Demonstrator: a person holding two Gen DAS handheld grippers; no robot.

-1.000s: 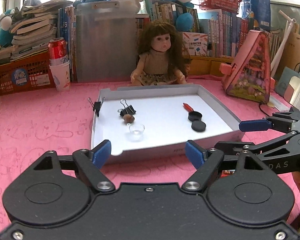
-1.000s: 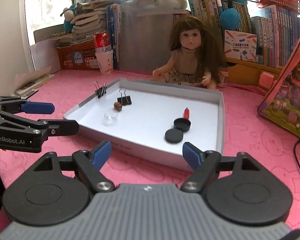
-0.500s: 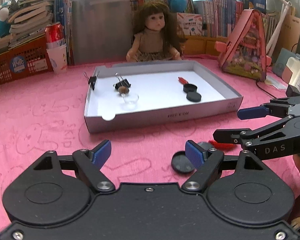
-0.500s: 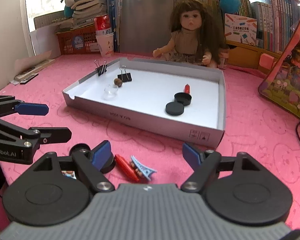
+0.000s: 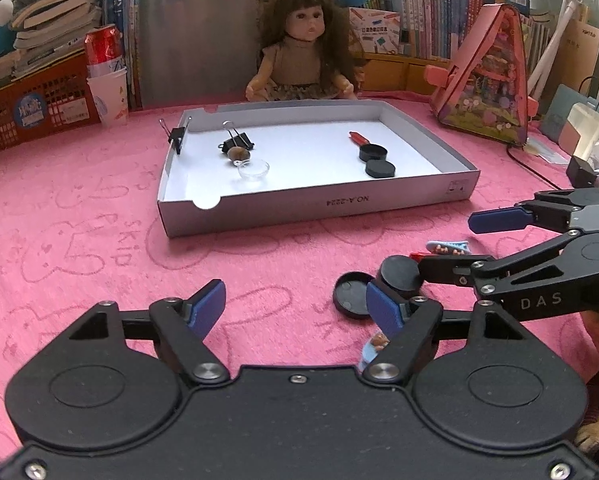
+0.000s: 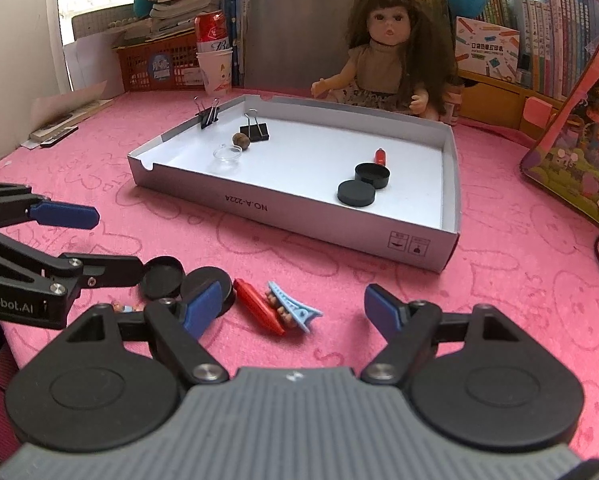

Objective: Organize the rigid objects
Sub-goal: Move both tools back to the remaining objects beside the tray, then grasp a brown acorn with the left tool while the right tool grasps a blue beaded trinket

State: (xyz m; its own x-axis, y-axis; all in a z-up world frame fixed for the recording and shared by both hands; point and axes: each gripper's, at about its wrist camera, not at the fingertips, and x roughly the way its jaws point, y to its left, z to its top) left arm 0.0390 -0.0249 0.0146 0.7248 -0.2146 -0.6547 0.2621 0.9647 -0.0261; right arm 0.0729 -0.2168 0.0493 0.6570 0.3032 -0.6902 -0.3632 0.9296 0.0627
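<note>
The step in hand looks like the approach to the loose pieces that lie on the pink counter (image 6: 499, 272) near its front edge, in front of the white cardboard tray (image 6: 299, 216). The left claw (image 5: 295, 308) has just been closing a little, but it is released, with nothing between its pads. The right claw (image 6: 295, 308) is wide open and empty, above the red tube (image 6: 259, 312) and the blue hair clip (image 6: 291, 308).

The black round lid (image 6: 161, 278), hollow side up, and the flat black disc (image 6: 209, 284) touch each other just beside the tube. They seem to be hard, smooth plastic; the counter cover is soft and textured.

I judge that the next move calls for lowering one claw around a single piece and closing on it, then carrying it into the tray.
</note>
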